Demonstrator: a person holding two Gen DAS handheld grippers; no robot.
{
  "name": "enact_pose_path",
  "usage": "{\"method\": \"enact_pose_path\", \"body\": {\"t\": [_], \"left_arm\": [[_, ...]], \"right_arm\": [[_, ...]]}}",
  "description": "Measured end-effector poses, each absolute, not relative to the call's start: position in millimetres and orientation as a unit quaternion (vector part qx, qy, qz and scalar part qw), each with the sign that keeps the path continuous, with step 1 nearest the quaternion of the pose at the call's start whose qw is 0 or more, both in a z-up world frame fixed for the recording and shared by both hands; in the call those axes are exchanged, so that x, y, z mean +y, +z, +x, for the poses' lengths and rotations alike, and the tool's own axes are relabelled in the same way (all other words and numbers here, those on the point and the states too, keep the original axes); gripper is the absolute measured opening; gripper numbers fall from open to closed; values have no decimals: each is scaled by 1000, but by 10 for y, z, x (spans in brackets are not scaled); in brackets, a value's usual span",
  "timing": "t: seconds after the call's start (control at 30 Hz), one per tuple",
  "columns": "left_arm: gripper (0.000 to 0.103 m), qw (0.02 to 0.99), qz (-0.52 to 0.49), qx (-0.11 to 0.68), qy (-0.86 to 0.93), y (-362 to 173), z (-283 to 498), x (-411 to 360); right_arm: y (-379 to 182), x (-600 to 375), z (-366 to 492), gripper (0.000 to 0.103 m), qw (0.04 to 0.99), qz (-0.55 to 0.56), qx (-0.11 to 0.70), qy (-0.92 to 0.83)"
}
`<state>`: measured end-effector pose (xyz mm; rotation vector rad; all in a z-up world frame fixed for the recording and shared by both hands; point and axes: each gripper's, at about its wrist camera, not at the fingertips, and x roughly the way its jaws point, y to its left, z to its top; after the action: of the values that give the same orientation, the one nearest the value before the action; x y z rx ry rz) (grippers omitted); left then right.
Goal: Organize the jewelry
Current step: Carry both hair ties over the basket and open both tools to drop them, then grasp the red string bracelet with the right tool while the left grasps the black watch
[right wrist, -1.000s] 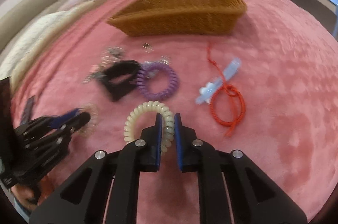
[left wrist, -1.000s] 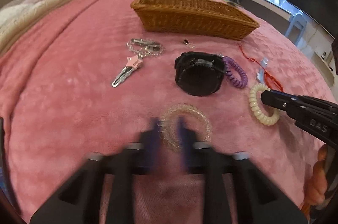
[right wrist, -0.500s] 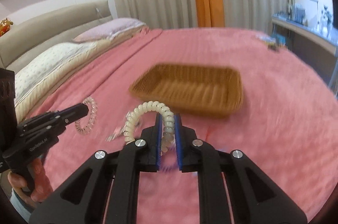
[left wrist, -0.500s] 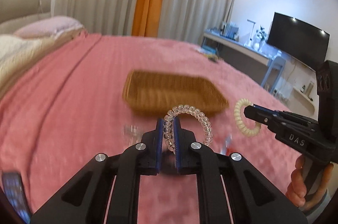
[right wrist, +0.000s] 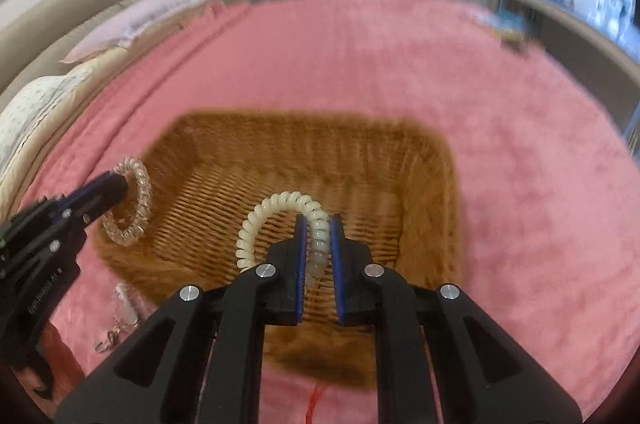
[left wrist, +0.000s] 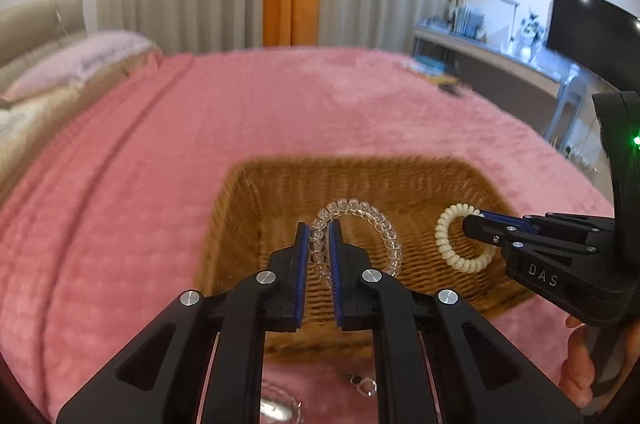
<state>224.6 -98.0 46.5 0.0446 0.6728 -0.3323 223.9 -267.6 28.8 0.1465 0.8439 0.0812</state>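
Left wrist view shows both tongs over the basket point(left wrist: 248, 208), left tongs point(left wrist: 319, 242) pinching the clear coil point(left wrist: 384, 228), right tongs point(left wrist: 470, 224) the cream coil point(left wrist: 450, 244); next, release both inside.

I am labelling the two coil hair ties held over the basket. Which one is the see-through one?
The clear coil tie, held by the left gripper over the wicker basket. The tie in the right gripper is opaque cream.

R gripper point(right wrist: 318, 224) clamps cream coil point(right wrist: 276, 208) over basket point(right wrist: 432, 184).
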Motion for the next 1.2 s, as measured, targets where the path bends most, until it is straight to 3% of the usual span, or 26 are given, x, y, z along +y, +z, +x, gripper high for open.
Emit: {"method": "enact_pose_path", "body": {"t": [0.23,0.3,0.33,0.47,0.7,0.83,0.9,1.2], "left_arm": [[10,911,29,376,-168,203,2461,-998],[21,904,24,388,-178,194,2446,-995],[32,903,19,388,-182,212,2410,-975],[43,908,0,368,-202,381,2194,-872],[47,920,-28,315,-230,889,1523,-527],[52,922,-49,297,-243,1036,1163,-337],[53,928,-58,291,-227,1032,964,-227],[53,930,-104,296,-192,629,296,80]], "right_arm": [[23,-2718,2450,10,890,63,452,12],[29,-2723,2443,11,889,66,453,10],[47,-2722,2426,14,888,67,455,10],[179,-2746,2277,23,895,65,441,11],[683,-2719,1651,24,920,64,386,34],[941,-2690,1132,46,937,66,337,57],[993,-2676,865,48,946,57,316,54],[497,-2680,199,48,944,37,323,47]]}}
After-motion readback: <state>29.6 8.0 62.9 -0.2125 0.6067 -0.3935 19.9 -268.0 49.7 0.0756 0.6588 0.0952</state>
